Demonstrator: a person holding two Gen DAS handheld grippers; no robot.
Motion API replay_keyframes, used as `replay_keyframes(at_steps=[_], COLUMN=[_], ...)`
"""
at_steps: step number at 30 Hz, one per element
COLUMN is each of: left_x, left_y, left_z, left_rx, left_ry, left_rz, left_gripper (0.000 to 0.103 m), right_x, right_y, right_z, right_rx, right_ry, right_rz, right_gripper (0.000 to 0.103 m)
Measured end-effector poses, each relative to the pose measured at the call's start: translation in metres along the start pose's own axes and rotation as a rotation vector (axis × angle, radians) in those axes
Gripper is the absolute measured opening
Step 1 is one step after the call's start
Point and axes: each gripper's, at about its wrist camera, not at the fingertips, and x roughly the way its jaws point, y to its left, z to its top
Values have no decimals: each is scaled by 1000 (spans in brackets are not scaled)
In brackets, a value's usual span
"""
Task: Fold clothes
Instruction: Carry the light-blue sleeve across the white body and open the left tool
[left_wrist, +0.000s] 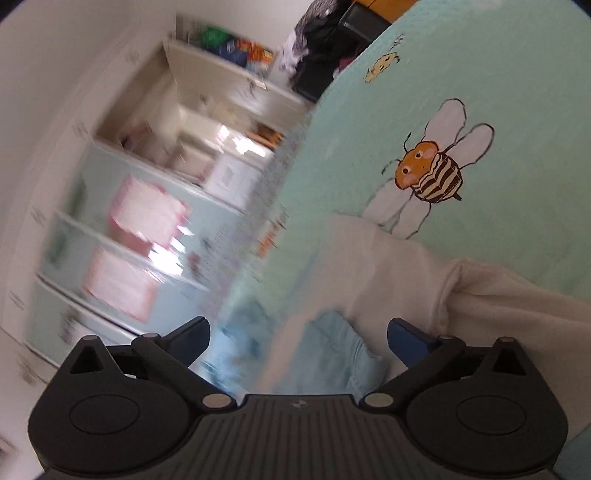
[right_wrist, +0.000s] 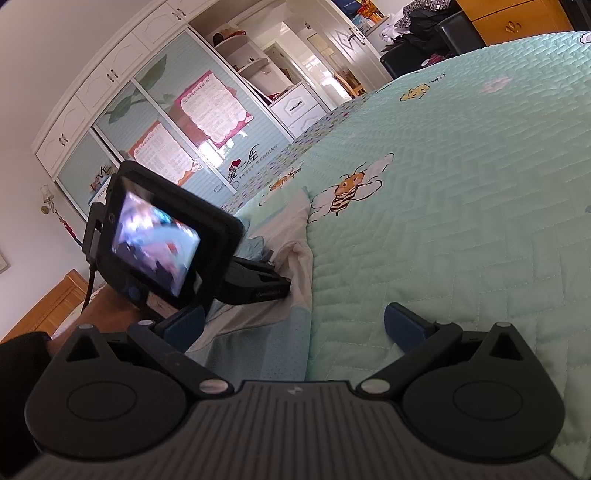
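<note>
Cream-and-light-blue soft cloth garment (right_wrist: 291, 236) lay crumpled at edge of mint quilted bee-print bed (right_wrist: 461, 206), long axis running away. Left gripper (left_wrist: 298, 334) spread, empty, right above it. Right gripper (right_wrist: 293, 323) spread, empty, at near end.

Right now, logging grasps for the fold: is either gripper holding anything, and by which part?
Nothing is held: left gripper and right gripper are both open above the garment.

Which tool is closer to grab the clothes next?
Probably the left tool. It is open with the cream and blue garment right between and ahead of its fingers. The right tool, also open, points mostly at bare quilt, the garment off to its left.
</note>
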Motion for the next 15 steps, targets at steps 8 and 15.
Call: replay_keyframes(at_steps=[8, 15], left_x=[-55, -134], left_y=[88, 142], left_z=[-66, -205], left_rx=[-403, -692], left_ry=[6, 177], left_rz=[-134, -76], left_gripper=[102, 102], right_x=[0, -2], right_y=[0, -1], right_z=[0, -1], right_rx=[-3, -16], right_ry=[8, 3], right_rz=[4, 5], right_gripper=[103, 103])
